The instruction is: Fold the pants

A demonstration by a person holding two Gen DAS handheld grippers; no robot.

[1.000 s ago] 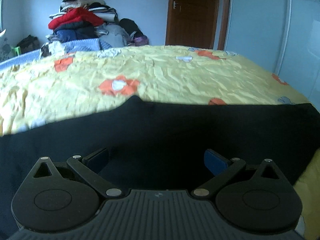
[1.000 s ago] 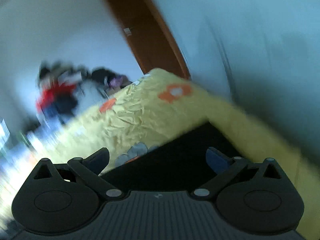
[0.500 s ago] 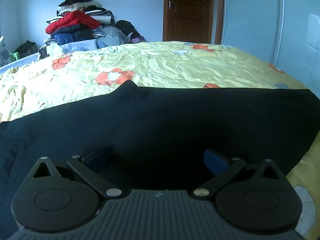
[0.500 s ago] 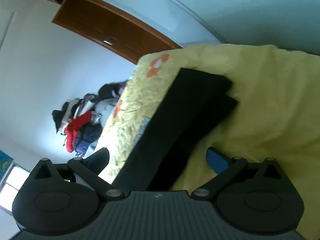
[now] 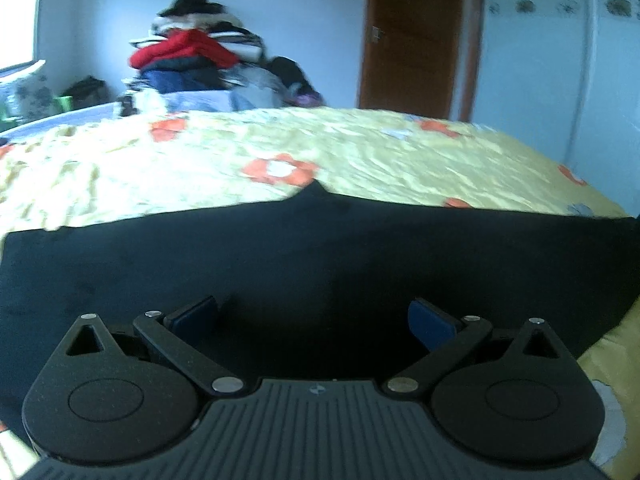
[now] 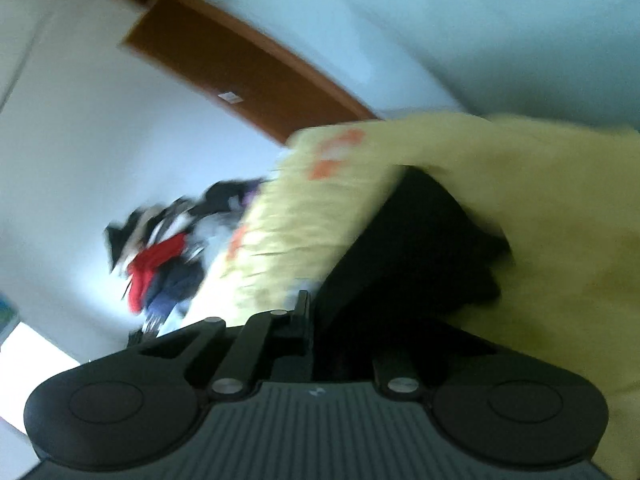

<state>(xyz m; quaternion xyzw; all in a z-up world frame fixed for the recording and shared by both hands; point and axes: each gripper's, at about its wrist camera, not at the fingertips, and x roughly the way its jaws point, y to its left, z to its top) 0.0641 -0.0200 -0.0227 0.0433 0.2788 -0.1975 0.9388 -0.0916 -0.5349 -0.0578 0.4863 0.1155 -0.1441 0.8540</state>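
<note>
we see the black pants [image 5: 320,256] spread flat across the near side of the bed [image 5: 360,160], a wide dark band with a small peak on its far edge. in the right wrist view the pants [image 6: 416,248] run away from us as a long folded strip, its far end a blunt double layer on the yellow cover; this view is blurred.

our left tool [image 5: 314,318] hovers low over the cloth with its blue pads spread wide apart, nothing between them. our right tool [image 6: 316,320] has its fingers drawn together on the near edge of the pants, the dark cloth pinched between them.

the bed wears a crumpled yellow sheet with orange flowers. beyond it a pile of clothes [image 5: 196,64], red on top, sits against a pale wall, next to a brown wooden door [image 5: 412,36].
</note>
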